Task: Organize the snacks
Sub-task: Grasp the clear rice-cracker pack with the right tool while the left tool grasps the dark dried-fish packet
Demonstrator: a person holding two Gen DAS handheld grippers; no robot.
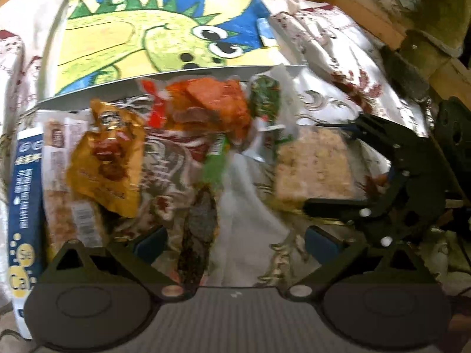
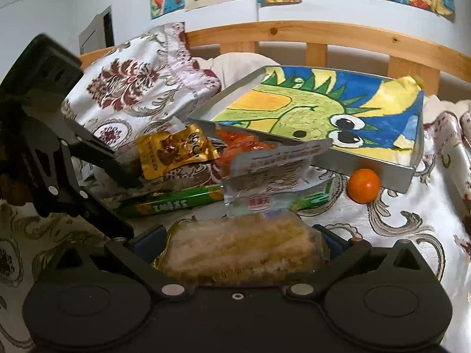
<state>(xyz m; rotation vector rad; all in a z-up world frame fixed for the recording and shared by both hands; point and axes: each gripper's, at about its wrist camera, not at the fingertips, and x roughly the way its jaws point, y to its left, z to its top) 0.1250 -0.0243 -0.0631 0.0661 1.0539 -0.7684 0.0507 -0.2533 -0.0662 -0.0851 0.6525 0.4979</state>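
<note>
My right gripper (image 2: 240,241) is shut on a clear-wrapped yellow rice crisp block (image 2: 241,253), its blue pads (image 2: 148,242) pressed to both ends. The left wrist view shows that same block (image 1: 312,158) held between the right gripper's black fingers (image 1: 332,206). My left gripper (image 1: 235,242) is open above the bedspread, and a dark narrow snack packet (image 1: 200,229) lies between its fingers without touching them. A gold packet (image 1: 103,161), an orange-red packet (image 1: 217,103) and a green stick packet (image 2: 176,200) lie in a pile before a grey tray (image 2: 206,103) lined with a dinosaur drawing.
A tangerine (image 2: 363,185) rests against the tray's near corner. A blue and white box (image 1: 25,206) lies at the far left. A patterned pillow (image 2: 132,88) and a wooden bed rail (image 2: 323,32) stand behind the pile. Drawings hang on the wall.
</note>
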